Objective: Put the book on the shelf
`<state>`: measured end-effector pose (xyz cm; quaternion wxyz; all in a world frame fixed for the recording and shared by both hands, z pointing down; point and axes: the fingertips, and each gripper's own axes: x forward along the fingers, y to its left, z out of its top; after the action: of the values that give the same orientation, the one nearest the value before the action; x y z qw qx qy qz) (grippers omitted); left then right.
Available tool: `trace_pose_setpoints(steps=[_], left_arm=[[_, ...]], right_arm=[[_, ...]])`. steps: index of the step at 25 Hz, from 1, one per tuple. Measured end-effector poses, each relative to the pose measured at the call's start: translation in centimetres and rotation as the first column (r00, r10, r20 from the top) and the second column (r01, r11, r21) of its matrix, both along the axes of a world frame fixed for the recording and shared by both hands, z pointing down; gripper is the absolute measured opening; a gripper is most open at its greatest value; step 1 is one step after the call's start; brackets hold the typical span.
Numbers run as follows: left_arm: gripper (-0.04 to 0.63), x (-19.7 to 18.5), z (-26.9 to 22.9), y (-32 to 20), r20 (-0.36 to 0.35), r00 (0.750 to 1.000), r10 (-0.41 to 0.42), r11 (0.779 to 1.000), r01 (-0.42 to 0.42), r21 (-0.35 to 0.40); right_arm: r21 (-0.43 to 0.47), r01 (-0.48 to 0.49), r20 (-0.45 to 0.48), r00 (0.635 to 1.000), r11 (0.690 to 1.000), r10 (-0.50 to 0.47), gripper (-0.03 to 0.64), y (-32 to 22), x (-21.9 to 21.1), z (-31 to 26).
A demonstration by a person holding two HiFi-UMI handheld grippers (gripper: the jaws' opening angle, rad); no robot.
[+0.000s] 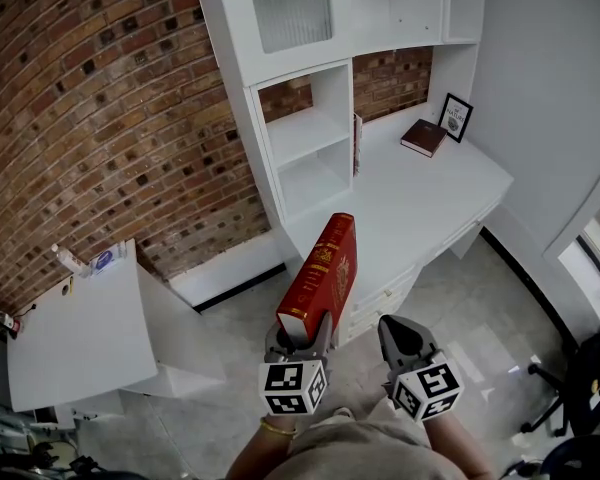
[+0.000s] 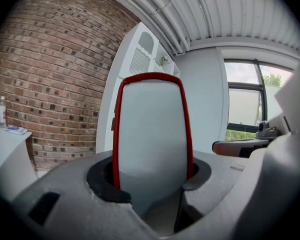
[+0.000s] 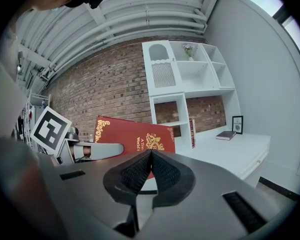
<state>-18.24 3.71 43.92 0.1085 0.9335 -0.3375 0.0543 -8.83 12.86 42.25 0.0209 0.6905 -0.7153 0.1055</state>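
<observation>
A thick red book (image 1: 321, 273) with gold ornaments stands up out of my left gripper (image 1: 298, 346), whose jaws are shut on its lower end. In the left gripper view the book's pale page edge (image 2: 152, 139) with red covers on both sides fills the middle between the jaws. My right gripper (image 1: 402, 336) is to the right of the book, apart from it, jaws shut with nothing between them. From the right gripper view the book's red cover (image 3: 135, 138) shows beyond the closed right gripper (image 3: 150, 156). The white shelf unit (image 1: 305, 138) with open cubbies stands ahead.
A white desk top (image 1: 420, 193) runs right from the shelf, bearing a dark book (image 1: 424, 137) lying flat, a small framed picture (image 1: 456, 117) and upright books (image 1: 357, 143) at the cubby's side. A low white table (image 1: 75, 333) stands left against the brick wall. An office chair (image 1: 580, 408) is at right.
</observation>
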Motion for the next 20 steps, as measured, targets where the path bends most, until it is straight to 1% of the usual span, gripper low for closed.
trace_pose_setpoints(steps=[5, 10, 14, 20], left_arm=[[0.233, 0.1, 0.5, -0.3, 0.005, 1.0, -0.001, 1.0, 0.002, -0.008], [0.233, 0.7, 0.8, -0.9, 0.012, 1.0, -0.019, 1.0, 0.019, -0.013], [0.233, 1.4, 0.6, -1.8, 0.012, 0.999, -0.046, 0.999, 0.046, -0.006], [0.233, 3.2, 0.4, -3.3, 0.009, 0.996, -0.09, 0.996, 0.09, -0.009]], right_arm=[[0.023, 0.002, 0.008, 1.0, 1.0, -0.002, 0.006, -0.6, 0.3, 0.1], [0.021, 0.029, 0.017, 0.999, 0.999, -0.029, 0.006, -1.4, 1.1, 0.2], [-0.019, 0.06, 0.019, 0.998, 0.998, -0.06, 0.006, -2.5, 2.0, -0.2], [-0.004, 0.11, 0.007, 0.994, 0.994, -0.11, 0.006, -4.8, 4.3, -1.1]])
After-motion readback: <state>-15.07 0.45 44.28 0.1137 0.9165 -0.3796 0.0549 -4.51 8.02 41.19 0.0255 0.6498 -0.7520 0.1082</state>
